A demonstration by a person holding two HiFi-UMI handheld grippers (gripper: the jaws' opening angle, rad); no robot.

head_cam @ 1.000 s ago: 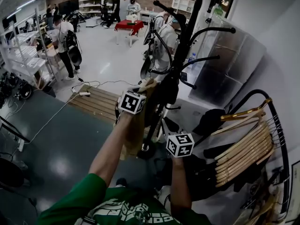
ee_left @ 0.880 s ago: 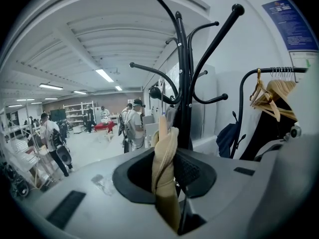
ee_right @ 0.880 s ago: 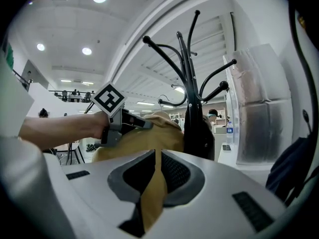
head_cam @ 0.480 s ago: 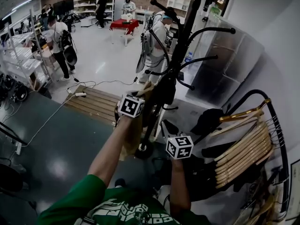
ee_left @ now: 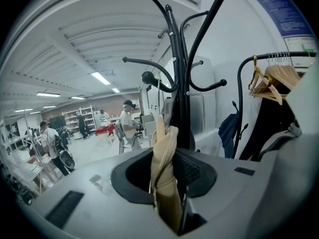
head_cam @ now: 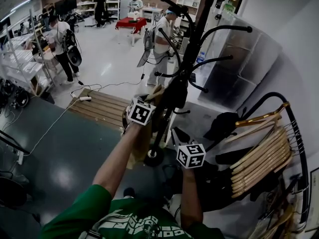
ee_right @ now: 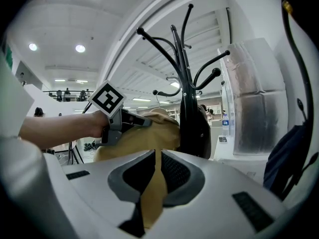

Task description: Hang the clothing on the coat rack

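Obstacles we list: a black metal coat rack with curved, knob-tipped arms (head_cam: 197,39), a dark garment on its pole (head_cam: 175,94), a tan cloth garment bunched just beside it (head_cam: 143,138), and a rail of wooden hangers at right (head_cam: 259,156). Free room we find between the upper arms and over the grey floor at left (head_cam: 60,153).

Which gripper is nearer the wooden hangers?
Right. The right gripper is on the same side of the coat rack pole as the wooden hangers; the left gripper, jaws just opening around the tan garment, is across it.
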